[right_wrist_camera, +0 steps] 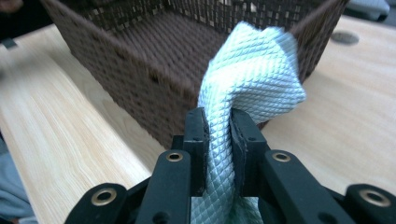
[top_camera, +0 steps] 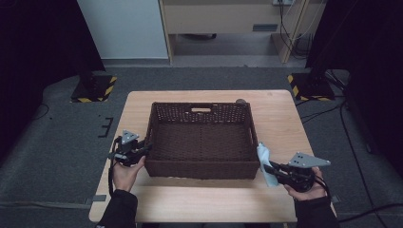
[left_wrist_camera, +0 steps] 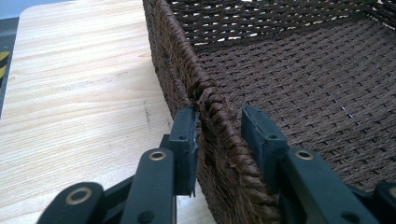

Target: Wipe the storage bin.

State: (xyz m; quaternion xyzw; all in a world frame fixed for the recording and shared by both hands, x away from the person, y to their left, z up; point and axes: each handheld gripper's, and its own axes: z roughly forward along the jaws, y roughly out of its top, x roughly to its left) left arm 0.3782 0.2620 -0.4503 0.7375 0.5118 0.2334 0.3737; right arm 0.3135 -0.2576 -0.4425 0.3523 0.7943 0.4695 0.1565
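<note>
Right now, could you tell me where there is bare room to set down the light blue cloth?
The dark brown woven basket is bare inside. The wooden table has a free strip along its near edge between the two hands. It is crowded at the basket's ends: the left gripper straddles the left wall, and the right gripper pinches the light blue cloth there.

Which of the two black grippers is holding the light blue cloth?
The right gripper: its jaws pinch the light blue cloth. The left gripper straddles the brown woven basket's wall.

The left tongs (left_wrist_camera: 218, 140) straddle the woven basket (left_wrist_camera: 219, 121) rim; one pad touches it; the desk (left_wrist_camera: 79, 93) lies beside.
</note>
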